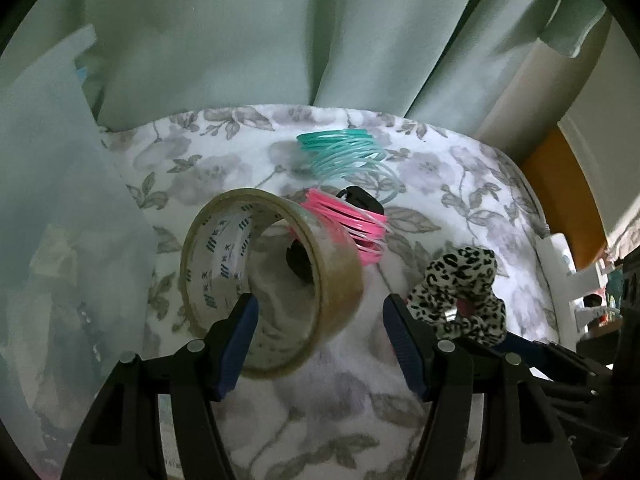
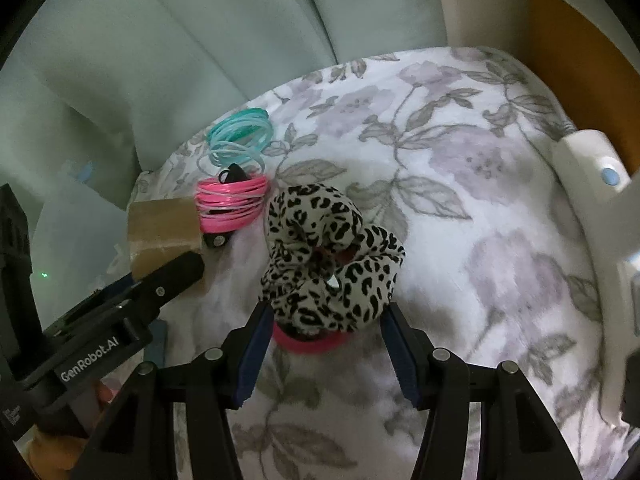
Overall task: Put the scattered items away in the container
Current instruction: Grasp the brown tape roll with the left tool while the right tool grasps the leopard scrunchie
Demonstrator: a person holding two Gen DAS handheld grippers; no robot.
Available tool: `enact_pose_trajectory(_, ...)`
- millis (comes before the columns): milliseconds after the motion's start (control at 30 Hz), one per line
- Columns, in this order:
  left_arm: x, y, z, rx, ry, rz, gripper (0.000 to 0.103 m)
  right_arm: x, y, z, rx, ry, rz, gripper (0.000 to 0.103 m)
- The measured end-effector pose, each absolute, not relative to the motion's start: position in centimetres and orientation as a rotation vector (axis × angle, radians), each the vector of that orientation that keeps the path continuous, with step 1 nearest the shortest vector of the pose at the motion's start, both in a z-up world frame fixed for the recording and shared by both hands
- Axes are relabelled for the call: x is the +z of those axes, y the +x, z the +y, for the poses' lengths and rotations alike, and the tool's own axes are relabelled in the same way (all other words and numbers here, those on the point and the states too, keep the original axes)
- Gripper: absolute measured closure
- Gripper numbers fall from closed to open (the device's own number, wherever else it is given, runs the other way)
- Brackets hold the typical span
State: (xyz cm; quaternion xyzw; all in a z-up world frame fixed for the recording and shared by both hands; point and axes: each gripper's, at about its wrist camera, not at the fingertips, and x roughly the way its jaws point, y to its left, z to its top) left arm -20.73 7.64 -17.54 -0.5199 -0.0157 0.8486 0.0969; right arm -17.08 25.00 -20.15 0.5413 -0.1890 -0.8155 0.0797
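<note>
A floral blanket (image 2: 460, 168) is covering the work surface, with pale green curtains (image 1: 224, 40) hanging behind it. At the left edge of the left wrist view a translucent container (image 1: 60, 216) is standing, its contents too blurred to name.

The tape roll (image 1: 268, 284) is standing on edge, and the left gripper (image 1: 318, 340) is straddling its near rim — one finger inside the hole, the other outside to the right, jaws apart and not pressing. The leopard scrunchie (image 2: 332, 264) is sitting just beyond the right gripper (image 2: 326, 352), whose jaws are also standing apart on either side of it, gripping nothing; something pink is peeking out beneath the fabric. Further back, a pink coil (image 1: 352, 228) is lying against a small black clip (image 1: 360, 198), with a teal coil (image 1: 348, 152) beyond.

The risks are looking real. The roll is balancing on its edge, so a nudge from the inner finger could be sending it rolling into the coils. The scrunchie is soft and bunched — the jaws may be pinching blanket along with it. The two grippers are also working close together and could be colliding.
</note>
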Motion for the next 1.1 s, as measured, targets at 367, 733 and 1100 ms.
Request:
enact_pose_trajectory(367,-19.4,-21.7,7.7,2.487,-1.572,-0.087,0.055,-20.1,-19.0,25.2,-2.468,1.611,-0.596,0.043)
enact_pose_trajectory(733,-18.9,-20.8,8.3,2.456,-1.546,-0.084,0.08,-19.2,-19.0,26.3,-2.487,1.587,-0.648,0.068)
enact_pose_trajectory(1100,-16.8,-18.2,8.1,2.435,-1.539,-0.138,0.086,-17.2,-16.3,28.1,-2.521,1.524,-0.722,0.08)
